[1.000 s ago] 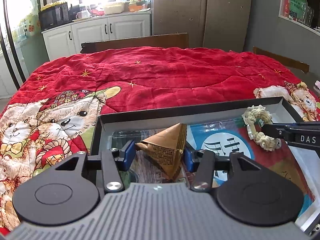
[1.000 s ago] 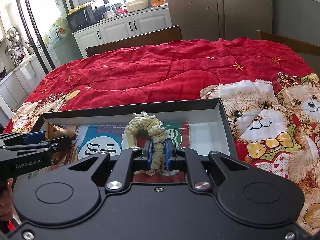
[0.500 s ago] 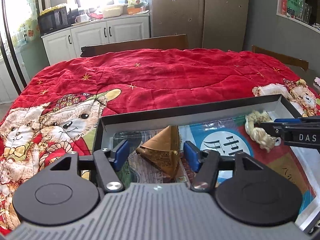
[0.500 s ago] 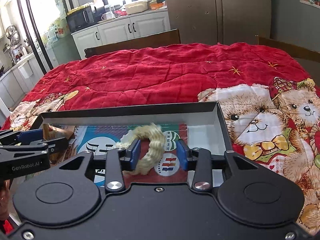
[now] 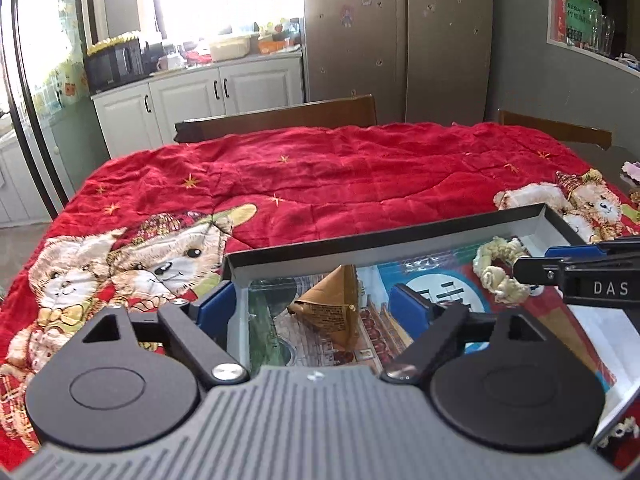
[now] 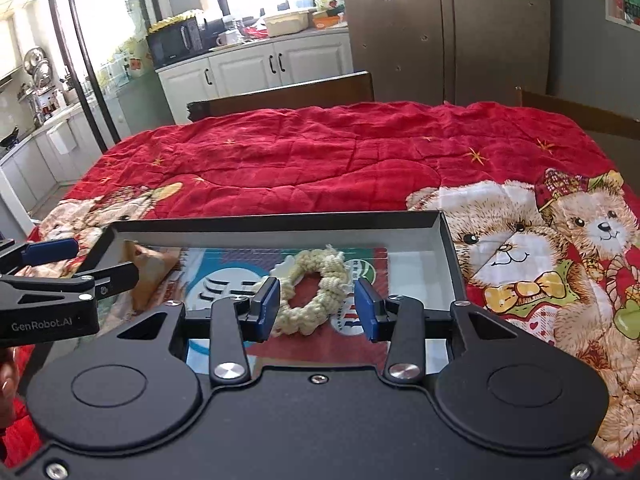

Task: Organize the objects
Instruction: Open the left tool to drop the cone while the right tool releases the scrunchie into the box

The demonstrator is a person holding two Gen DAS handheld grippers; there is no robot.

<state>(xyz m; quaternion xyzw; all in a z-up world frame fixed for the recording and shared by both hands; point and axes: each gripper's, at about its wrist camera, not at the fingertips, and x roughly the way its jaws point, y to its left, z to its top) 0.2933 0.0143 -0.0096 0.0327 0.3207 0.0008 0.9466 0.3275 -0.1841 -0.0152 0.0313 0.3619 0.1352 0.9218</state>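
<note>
Both claws (image 5: 312, 304) (image 6: 316, 306) now parted off folded-paper pyramid (image 5: 334, 306) and knotted rope ring (image 6: 314, 292).

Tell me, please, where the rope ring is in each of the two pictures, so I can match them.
Left wrist view: the rope ring lies at the right side, inside the box, just beside the tip of the right gripper.
Right wrist view: the ring lies near the centre, between the open jaws, touching neither.
Shared landmark: the brown paper cone at the box's left end.
</note>
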